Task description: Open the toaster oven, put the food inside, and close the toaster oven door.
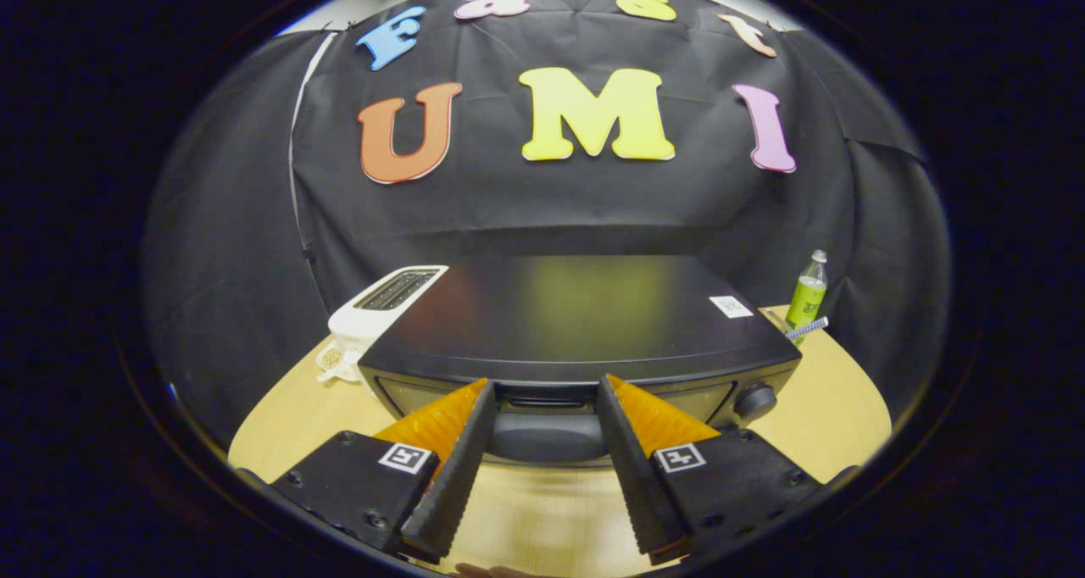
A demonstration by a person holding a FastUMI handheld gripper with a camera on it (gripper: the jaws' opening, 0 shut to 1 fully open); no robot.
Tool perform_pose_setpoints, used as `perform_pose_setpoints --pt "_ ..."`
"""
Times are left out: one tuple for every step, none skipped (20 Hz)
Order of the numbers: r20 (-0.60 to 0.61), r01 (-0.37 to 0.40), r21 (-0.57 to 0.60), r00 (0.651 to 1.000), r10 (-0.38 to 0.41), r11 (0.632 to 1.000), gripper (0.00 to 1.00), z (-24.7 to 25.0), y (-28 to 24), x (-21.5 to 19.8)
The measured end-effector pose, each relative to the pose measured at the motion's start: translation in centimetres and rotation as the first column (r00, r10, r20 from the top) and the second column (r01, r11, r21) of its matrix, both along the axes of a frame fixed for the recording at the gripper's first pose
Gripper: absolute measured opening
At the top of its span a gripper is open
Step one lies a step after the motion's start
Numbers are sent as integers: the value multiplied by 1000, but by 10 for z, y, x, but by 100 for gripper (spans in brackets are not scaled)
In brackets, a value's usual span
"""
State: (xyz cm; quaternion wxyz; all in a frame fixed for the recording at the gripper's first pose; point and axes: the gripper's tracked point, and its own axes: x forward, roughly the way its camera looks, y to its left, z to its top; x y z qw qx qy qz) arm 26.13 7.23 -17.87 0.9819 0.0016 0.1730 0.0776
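Here's the toaster oven (pixel 585 324), sitting square on the tabletop (pixel 839 408) just ahead of the gripper (pixel 547 391), its door handle (pixel 547 434) lying right between the two fingertips. The door looks closed, so this reads as the opening step: lining up on that handle. The jaws stand wide apart, holding nothing, one tip either side of the handle's middle. Next up, I'd say, they need to drop over the handle, close on it, and swing it down and outward. One knob (pixel 754 402) shows at the oven's right front corner. To the oven's left, one white toaster (pixel 381 302); behind its right corner, one green bottle (pixel 807 294) with a small striped stick (pixel 807 329) lying at its foot. I can't spot the food anywhere.
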Motion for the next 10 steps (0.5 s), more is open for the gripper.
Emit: perform_pose_setpoints --pt "-1 -7 -11 1000 7 1000 82 -2 -1 -3" --pt "-3 -13 -11 1000 13 1000 82 -4 -2 -8" --pt "-15 -20 -14 1000 20 1000 82 -6 -1 -14" --pt "-31 -27 -25 999 26 999 82 -9 -2 -24" --pt "-48 -35 -40 998 33 999 82 -12 -3 -33" --pt "-68 -40 -63 997 35 997 82 -16 -3 -44" --pt "-85 -38 -83 996 31 996 82 -21 -4 -55" --pt "-100 -37 -102 995 26 994 82 -29 -5 -64" --pt "-117 -35 -118 993 22 992 82 -35 -5 -73" --pt "-134 -35 -128 991 18 991 82 -43 -6 -82"
